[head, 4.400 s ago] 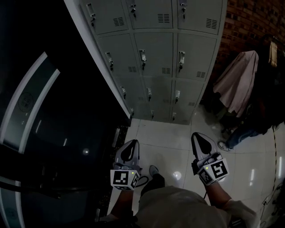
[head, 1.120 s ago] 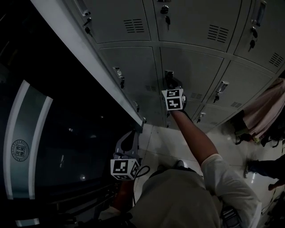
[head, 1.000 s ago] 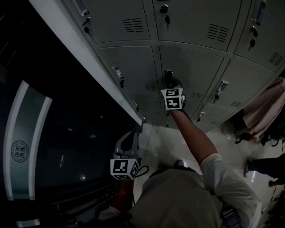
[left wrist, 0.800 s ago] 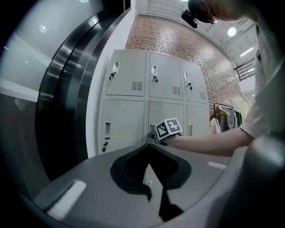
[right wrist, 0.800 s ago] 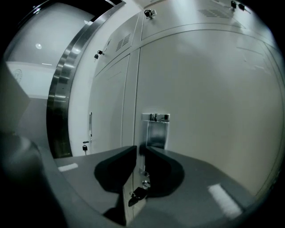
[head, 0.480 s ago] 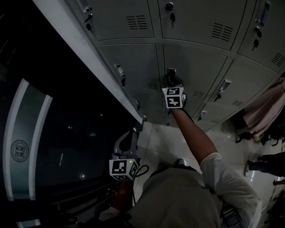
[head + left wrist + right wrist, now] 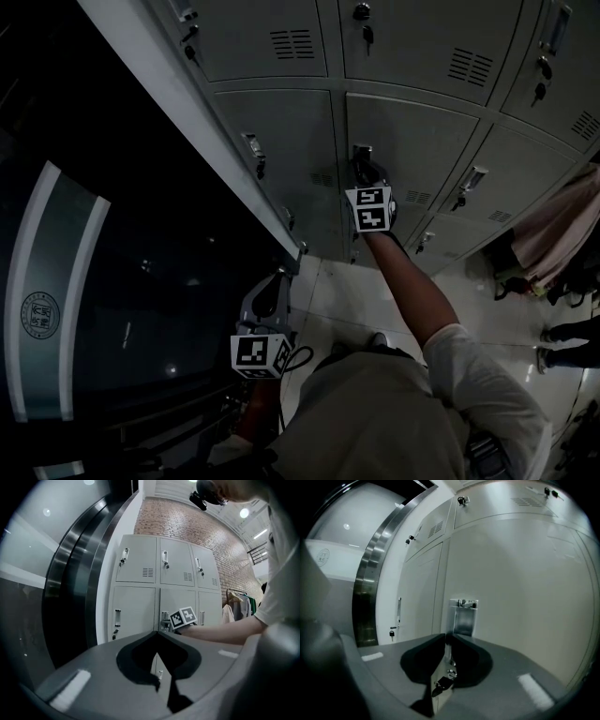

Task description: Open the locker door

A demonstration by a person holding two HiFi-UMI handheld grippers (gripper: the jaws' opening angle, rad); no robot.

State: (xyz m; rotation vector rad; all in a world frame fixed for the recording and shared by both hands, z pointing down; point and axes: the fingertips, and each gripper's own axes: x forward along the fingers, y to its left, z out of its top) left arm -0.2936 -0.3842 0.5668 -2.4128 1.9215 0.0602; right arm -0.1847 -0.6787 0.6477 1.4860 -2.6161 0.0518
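The grey locker door [image 7: 412, 141] in the middle row is closed, and its metal handle [image 7: 360, 152] sits at its left edge. My right gripper [image 7: 362, 172] is stretched out to that handle; its jaws are closing. In the right gripper view the handle plate [image 7: 463, 616] stands just above the right gripper [image 7: 447, 639], and a thin metal part of the handle, with a key below it, is pinched between the fingertips. My left gripper [image 7: 275, 286] hangs low by my hip, shut on nothing. In the left gripper view the left gripper [image 7: 157, 637] points at the lockers.
Neighbouring lockers [image 7: 253, 150] have handles and keys of their own. A dark glass wall [image 7: 94, 281] runs along the left. A pink garment [image 7: 553, 234] hangs at the right, with a person's feet [image 7: 562, 333] near it. Pale floor tiles [image 7: 337, 300] lie below.
Since the oldest frame my right gripper has risen from waist height to the middle locker's handle. Over the last second it has stayed there, and the left gripper has not moved.
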